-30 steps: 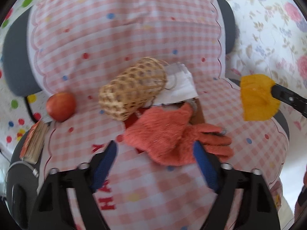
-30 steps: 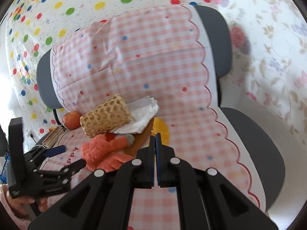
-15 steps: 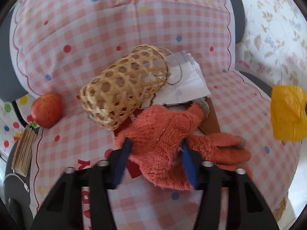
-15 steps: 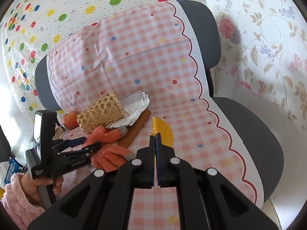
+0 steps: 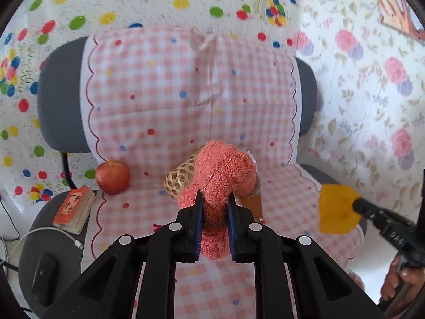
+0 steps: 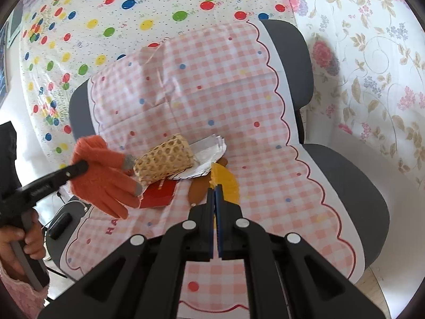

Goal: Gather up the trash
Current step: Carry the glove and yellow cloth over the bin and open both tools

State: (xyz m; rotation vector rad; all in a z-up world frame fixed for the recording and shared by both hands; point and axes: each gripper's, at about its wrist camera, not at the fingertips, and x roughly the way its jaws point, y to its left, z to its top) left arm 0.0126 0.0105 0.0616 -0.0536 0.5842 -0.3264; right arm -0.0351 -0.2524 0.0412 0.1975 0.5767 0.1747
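Observation:
An orange knitted glove (image 5: 223, 164) hangs lifted above the checked chair seat, pinched between the blue pads of my left gripper (image 5: 214, 202), whose jaws are still closing on it. From the right wrist view the glove (image 6: 103, 175) dangles at the left with its fingers down. My right gripper (image 6: 215, 188) is shut on a yellow scrap (image 6: 224, 183), which shows at the right in the left wrist view (image 5: 337, 208). On the seat lie a woven basket (image 6: 164, 162), white paper (image 6: 209, 148), a red card (image 6: 159, 194) and a brown piece (image 6: 196, 191).
A red apple (image 5: 113, 176) rests at the seat's left edge. A small orange book (image 5: 74, 208), a white cable (image 5: 77, 243) and a black mouse (image 5: 43, 279) lie on a grey stool at the left. Patterned cloths cover the walls behind the grey chair (image 6: 353, 175).
My left gripper closed on the orange glove and lifted it off the seat, baring the red card. The right gripper drew back a little with the yellow scrap still in it.

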